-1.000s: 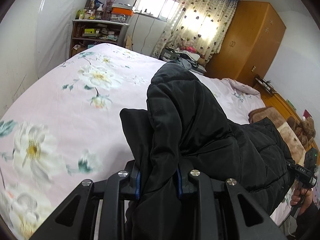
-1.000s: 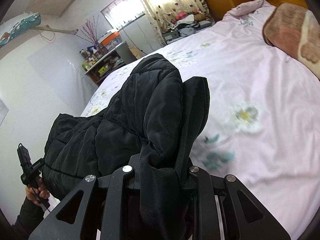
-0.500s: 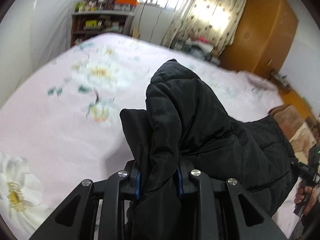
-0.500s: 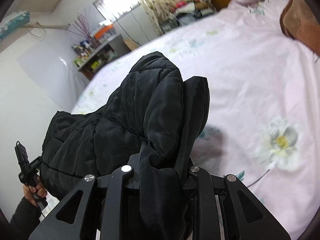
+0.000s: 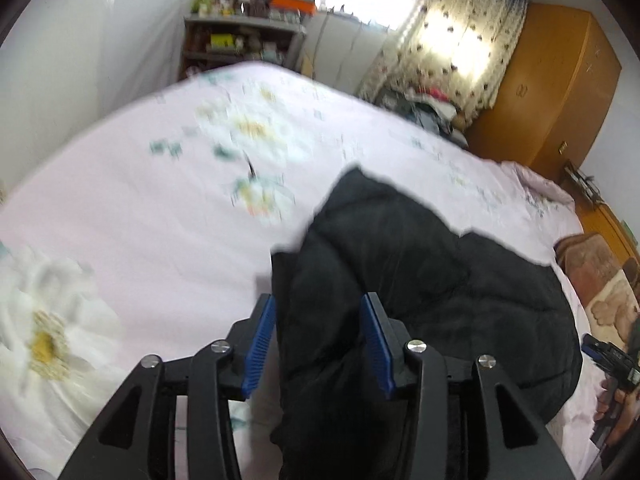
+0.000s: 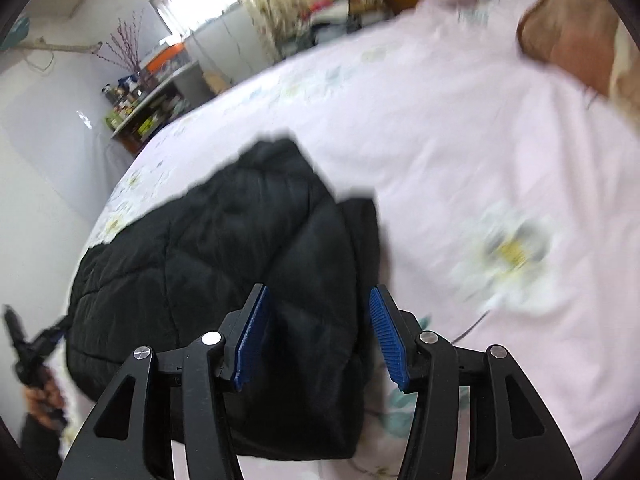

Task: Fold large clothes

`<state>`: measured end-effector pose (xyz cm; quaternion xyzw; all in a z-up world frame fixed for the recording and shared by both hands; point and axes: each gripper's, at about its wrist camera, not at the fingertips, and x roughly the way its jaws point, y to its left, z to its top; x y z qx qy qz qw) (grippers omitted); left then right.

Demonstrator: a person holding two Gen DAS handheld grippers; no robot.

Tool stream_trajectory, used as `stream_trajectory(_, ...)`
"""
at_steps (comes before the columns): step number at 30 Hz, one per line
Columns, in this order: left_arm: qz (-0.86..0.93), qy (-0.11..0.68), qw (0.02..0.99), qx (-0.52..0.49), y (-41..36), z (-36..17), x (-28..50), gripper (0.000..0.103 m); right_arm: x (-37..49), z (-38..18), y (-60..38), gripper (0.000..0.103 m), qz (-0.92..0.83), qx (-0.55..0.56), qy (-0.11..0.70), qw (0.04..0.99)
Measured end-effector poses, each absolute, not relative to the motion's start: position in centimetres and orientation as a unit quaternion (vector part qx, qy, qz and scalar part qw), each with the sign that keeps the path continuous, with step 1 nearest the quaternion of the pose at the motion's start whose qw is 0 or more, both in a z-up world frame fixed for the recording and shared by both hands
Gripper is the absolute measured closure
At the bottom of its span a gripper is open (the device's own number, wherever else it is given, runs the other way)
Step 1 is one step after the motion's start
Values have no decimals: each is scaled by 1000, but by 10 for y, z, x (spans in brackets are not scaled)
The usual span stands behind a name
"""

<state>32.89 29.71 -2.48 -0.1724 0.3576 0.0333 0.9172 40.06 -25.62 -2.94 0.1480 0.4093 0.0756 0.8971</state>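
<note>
A: Nearest first, at the jacket's [image 5: 420,280] close edge: left gripper [image 5: 318,344] opening, blue pads [image 5: 260,344] no longer clamped as 1 second ago, black fabric between them but barely touched.

B: Same on the other end. Right gripper [image 6: 320,340] opening too, pads [image 6: 386,340] spread wider, clear gaps on both sides of the padded edge between them. Pinched tight half a second ago, loose now.

A: Meaning a release. Jacket lower than before, lying in a folded heap on the pink floral bedspread [image 5: 140,220] instead of standing up from the jaws.

B: Probably 1 fold just laid down. Next, likely a pull-back of both grippers clear of the jacket, then a check of the shape. Risk: puffy padding springing back open once freed.

A: Beyond the jacket, only bare bedspread. Further still, a brown blanket [image 6: 568,40] to its right side, and past the bed a shelf [image 5: 240,44] and a wooden wardrobe [image 5: 552,92].
</note>
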Motion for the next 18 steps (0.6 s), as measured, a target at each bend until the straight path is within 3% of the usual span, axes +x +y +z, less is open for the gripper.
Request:
stream_trajectory(5,24,352,927,-129,274,-7,373,55,424,-5,-230,50,86,99,387,913)
stream_trajectory(9,37,403,910,-88,258,-38,424,54,464,-27,-212,50,92,83,424,897)
stream_trajectory(13,44,406,907,-103,263,-53,426,49,478,-51,-214,50,87,68,449,887)
stream_trajectory(18,47,396,911,-101,258,-31,406,49,460,-35,-217,50,76,66,443,891)
